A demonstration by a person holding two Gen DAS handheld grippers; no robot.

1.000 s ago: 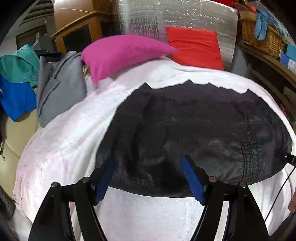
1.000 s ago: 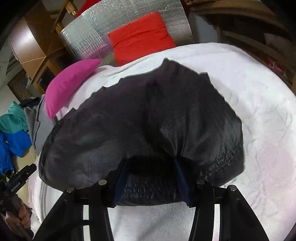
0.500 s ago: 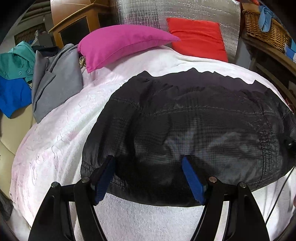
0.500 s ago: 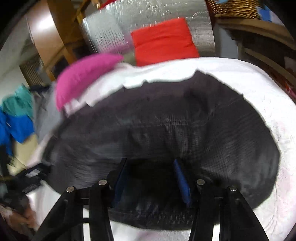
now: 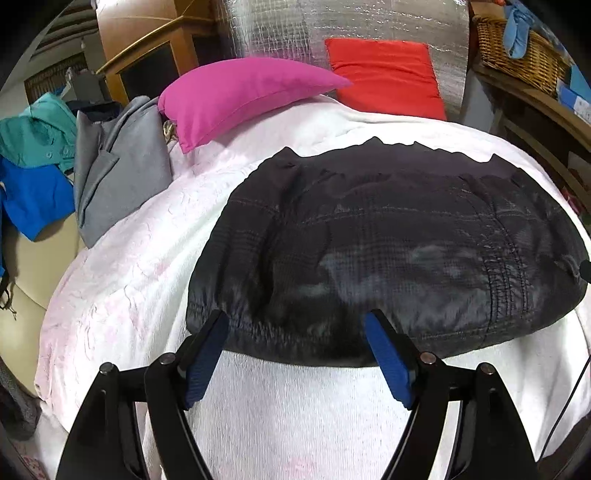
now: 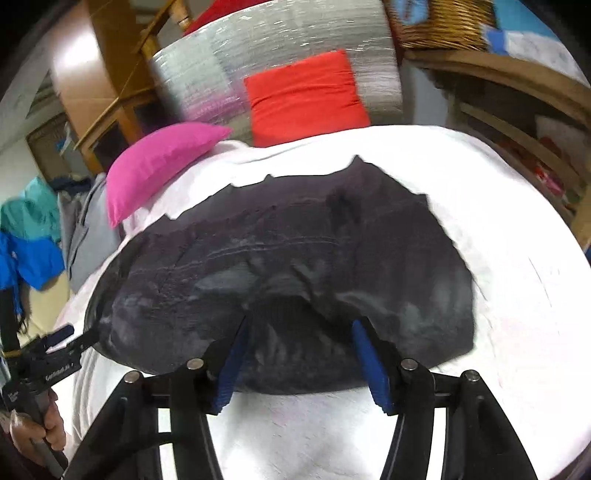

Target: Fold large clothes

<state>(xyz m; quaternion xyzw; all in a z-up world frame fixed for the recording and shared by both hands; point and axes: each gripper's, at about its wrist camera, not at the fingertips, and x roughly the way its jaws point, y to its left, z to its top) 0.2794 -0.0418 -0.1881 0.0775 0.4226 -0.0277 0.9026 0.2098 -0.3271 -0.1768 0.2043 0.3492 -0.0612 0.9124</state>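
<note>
A black quilted jacket (image 5: 388, 240) lies spread flat on the white bed cover (image 5: 122, 280). My left gripper (image 5: 295, 321) hovers over the jacket's near hem at its left end. Its blue pads (image 5: 207, 354) are wide apart and still opening, and they pinch nothing. My right gripper (image 6: 301, 323) is over the near hem farther right. Its jaws are opening, and a loose raised bunch of black fabric (image 6: 295, 295) sits between the pads. In the right wrist view the left gripper (image 6: 74, 338) shows at the left edge, held by a hand (image 6: 33, 428).
A pink pillow (image 5: 243, 92) and a red cushion (image 5: 384, 74) lie at the head of the bed against a silver foil panel (image 5: 332, 22). Grey, teal and blue clothes (image 5: 118, 155) pile up on the left. A wicker basket (image 5: 517, 55) sits on wooden shelves on the right.
The right gripper has risen and its pads stand a little farther apart, so the pinched bunch of jacket looks looser. The left gripper dipped toward the jacket and came back to nearly the same spot.
</note>
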